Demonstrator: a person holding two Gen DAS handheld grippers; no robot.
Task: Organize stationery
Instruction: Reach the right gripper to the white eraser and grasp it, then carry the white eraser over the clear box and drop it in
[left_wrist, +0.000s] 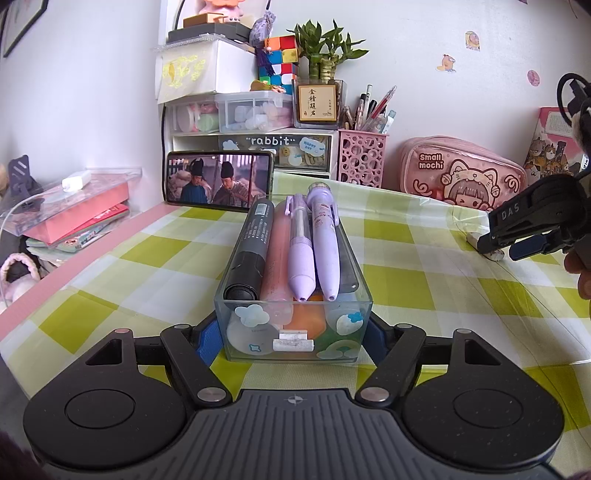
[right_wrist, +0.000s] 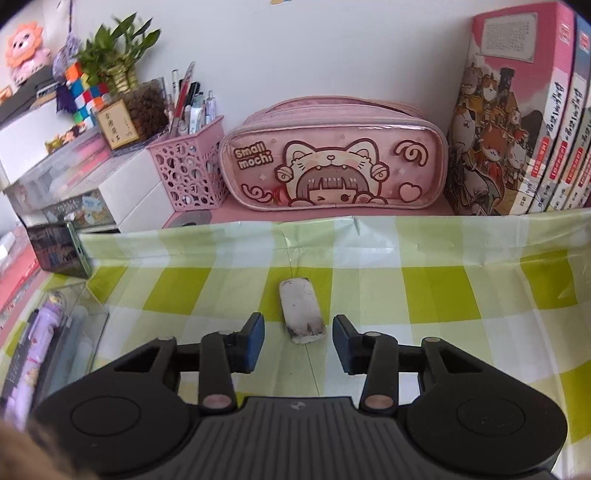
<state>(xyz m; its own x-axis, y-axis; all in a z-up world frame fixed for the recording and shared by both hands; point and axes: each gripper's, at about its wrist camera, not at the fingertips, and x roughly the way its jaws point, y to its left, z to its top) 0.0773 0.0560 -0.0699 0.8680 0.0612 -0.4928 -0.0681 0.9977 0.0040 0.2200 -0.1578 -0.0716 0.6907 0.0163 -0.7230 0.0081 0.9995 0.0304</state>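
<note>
A clear plastic box (left_wrist: 258, 325) with cloud stickers stands on the green checked cloth. My left gripper (left_wrist: 291, 341) is shut on it, blue pads pressed against both side walls. On top of the box's contents lie a black marker (left_wrist: 251, 251), a pink pen (left_wrist: 275, 266) and two lilac pens (left_wrist: 301, 258). A dirty white eraser (right_wrist: 301, 312) lies flat on the cloth. My right gripper (right_wrist: 299, 343) is open, and the eraser's near end sits between its pads (right_wrist: 255, 343) with a gap on each side. In the left wrist view the right gripper (left_wrist: 502, 245) is low over the eraser (left_wrist: 474, 239).
Against the back wall stand a pink pencil case (right_wrist: 332, 162), a pink mesh pen holder (right_wrist: 188, 162) and a row of books (right_wrist: 517, 129). A phone (left_wrist: 218, 182) leans on a drawer unit (left_wrist: 255, 147). The box's corner (right_wrist: 92, 306) is left of the right gripper.
</note>
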